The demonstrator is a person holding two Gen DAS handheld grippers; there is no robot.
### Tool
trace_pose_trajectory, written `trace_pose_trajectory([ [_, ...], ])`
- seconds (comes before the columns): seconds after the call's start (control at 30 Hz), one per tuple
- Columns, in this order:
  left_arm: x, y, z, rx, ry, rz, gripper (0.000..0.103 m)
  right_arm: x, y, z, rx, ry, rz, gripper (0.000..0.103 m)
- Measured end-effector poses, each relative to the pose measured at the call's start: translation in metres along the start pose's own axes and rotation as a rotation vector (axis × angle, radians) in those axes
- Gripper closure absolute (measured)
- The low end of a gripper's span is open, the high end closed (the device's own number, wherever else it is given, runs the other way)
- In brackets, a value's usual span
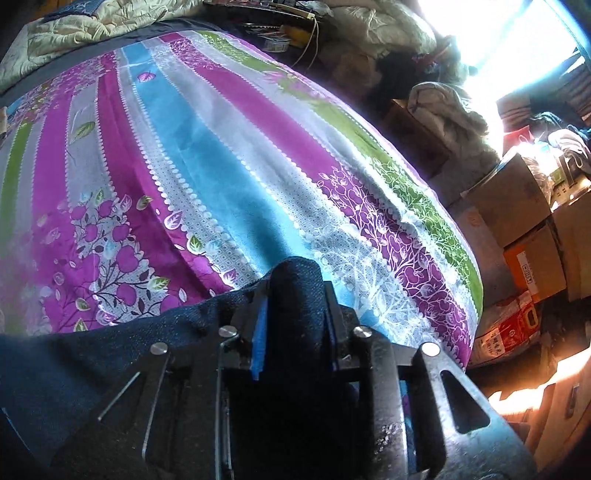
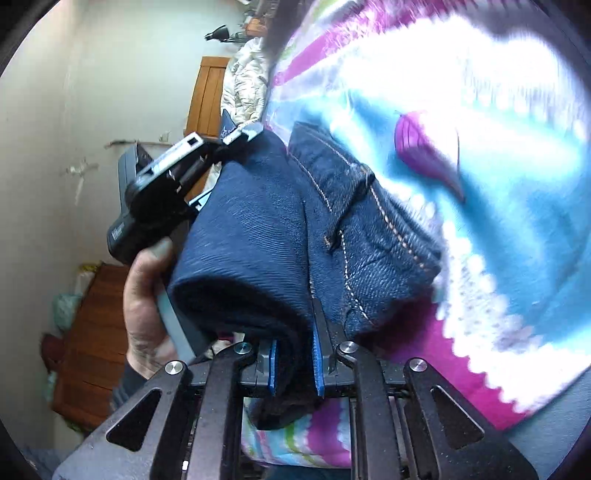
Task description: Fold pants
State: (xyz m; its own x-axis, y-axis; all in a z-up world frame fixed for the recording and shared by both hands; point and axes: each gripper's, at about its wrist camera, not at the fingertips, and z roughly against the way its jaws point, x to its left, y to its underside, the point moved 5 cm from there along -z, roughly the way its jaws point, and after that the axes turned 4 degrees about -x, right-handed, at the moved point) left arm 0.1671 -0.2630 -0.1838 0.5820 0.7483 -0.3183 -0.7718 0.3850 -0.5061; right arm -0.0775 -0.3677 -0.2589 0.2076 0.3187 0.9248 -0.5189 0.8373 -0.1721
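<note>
Dark blue denim pants (image 1: 74, 369) are bunched between the blue-padded fingers of my left gripper (image 1: 297, 295), which is shut on them and held above the striped bedsheet (image 1: 221, 155). In the right wrist view the same pants (image 2: 251, 236) hang as a thick fold with a stitched seam and belt loop showing. My right gripper (image 2: 295, 354) is shut on that fold. The left gripper (image 2: 173, 184) appears there too, held by a hand (image 2: 144, 306) and clamped on the far end of the fold.
A cream quilt (image 1: 92, 29) lies at the head of the bed. Cardboard boxes (image 1: 517, 206) and piled clothes (image 1: 447, 110) crowd the floor right of the bed, under a bright window. Wooden furniture (image 2: 92, 343) stands by the white wall.
</note>
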Motion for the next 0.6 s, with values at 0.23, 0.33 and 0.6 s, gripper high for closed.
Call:
trace_pose_trajectory([
  [0.23,-0.006,-0.003,0.044,-0.080,0.032,0.030,0.045,0.023,-0.016,0.052,0.013,0.117,0.246,0.065],
  [0.33,0.011,0.006,0.080,-0.138,0.022,0.023,0.041,0.030,-0.065,0.065,-0.022,0.123,0.282,0.064],
  [0.6,0.091,0.076,0.123,-0.148,-0.087,0.079,0.039,0.032,-0.163,-0.090,0.276,0.109,0.414,0.064],
])
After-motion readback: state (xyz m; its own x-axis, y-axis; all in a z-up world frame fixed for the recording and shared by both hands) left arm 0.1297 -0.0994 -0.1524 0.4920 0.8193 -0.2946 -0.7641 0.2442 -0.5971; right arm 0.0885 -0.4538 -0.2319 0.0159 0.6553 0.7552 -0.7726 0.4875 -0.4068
